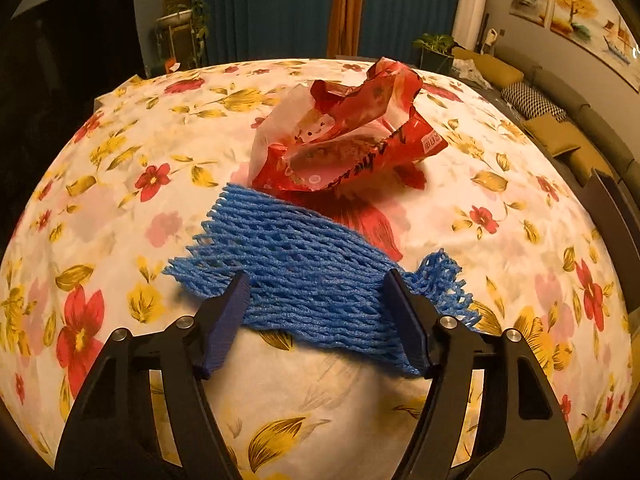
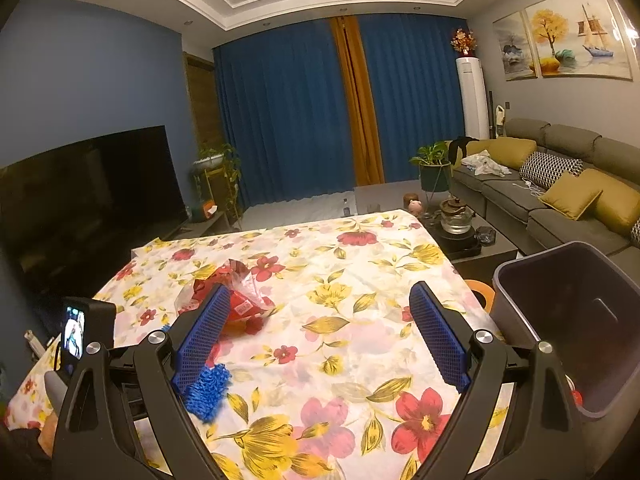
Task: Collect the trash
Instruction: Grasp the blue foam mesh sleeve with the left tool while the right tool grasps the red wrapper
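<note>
The step in hand is judged to be the pick-up of the blue foam net (image 1: 304,276), which lies flat on the flower-printed tabletop (image 1: 120,184) just in front of a crumpled red wrapper (image 1: 344,136). The left claw (image 1: 316,296) is lowered over the near part of the net with its jaws partly apart, one pad at each side of the mesh; the net is straddled rather than clearly pinched, and no lifting of it can be seen. The right claw (image 2: 320,336) is held wide apart above the cloth with nothing between its pads, the dark bin (image 2: 568,320) standing close by at the tabletop's right edge. The next move is thought to call for the left jaws to be brought together on the mesh until it bunches, and for the net then to be raised and carried to the bin. The net appears as a soft, open-weave sleeve of bright blue foam strands, frayed at both ends and likely to compress easily and sag once lifted
</note>
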`<action>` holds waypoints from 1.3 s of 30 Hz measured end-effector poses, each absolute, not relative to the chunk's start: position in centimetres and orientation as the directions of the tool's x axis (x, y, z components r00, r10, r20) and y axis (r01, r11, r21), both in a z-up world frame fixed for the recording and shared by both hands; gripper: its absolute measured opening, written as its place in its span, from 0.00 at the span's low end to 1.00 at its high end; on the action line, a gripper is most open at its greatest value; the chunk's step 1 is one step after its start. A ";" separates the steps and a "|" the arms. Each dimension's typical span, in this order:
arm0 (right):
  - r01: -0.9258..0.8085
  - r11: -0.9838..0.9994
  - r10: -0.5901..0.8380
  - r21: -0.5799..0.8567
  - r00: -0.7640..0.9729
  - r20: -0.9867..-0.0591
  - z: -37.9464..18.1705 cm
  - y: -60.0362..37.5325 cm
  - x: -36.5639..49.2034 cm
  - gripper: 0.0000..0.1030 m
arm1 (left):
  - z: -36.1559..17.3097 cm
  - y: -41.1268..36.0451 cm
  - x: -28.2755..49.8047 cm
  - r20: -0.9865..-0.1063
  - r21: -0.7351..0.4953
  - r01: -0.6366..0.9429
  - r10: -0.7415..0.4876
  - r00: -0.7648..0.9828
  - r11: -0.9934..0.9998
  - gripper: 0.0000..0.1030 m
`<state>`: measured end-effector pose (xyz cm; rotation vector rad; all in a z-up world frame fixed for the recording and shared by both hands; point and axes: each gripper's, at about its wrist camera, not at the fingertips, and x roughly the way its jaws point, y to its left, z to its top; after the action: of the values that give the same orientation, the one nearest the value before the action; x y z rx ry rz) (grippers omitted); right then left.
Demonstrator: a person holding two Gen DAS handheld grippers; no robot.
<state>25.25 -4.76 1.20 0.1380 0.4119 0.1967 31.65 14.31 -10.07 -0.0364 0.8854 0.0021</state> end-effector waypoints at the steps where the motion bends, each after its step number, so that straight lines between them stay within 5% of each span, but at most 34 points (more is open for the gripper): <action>1: -0.162 0.972 0.217 0.170 0.896 -0.387 1.1 -4.6 25.3 0.86 | -10.2 14.2 31.7 -0.776 -0.023 -0.017 -0.008 0.631 1.000 0.63; 6: -0.169 0.972 0.222 0.161 0.887 -0.406 0.9 -3.7 25.8 0.86 | -10.0 14.7 31.4 -0.768 -0.030 -0.013 -0.015 0.640 0.999 0.24; 9: -0.179 0.973 0.225 0.148 0.881 -0.417 0.6 -2.8 26.2 0.86 | -9.9 14.9 31.4 -0.765 -0.052 -0.009 -0.034 0.643 0.999 0.10; 24: -0.236 0.968 0.245 0.080 0.843 -0.478 -2.2 3.5 30.8 0.85 | -5.2 18.5 27.9 -0.617 -0.178 -0.068 -0.057 0.785 0.982 0.09; 39: -0.282 0.958 0.255 0.040 0.784 -0.567 -5.7 9.4 37.6 0.60 | -4.7 21.2 27.4 -0.583 -0.259 -0.134 -0.044 0.811 0.956 0.09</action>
<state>37.64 9.40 -5.65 -0.0476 0.6047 0.2898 27.44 21.19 -4.75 -0.2972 0.6250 0.0491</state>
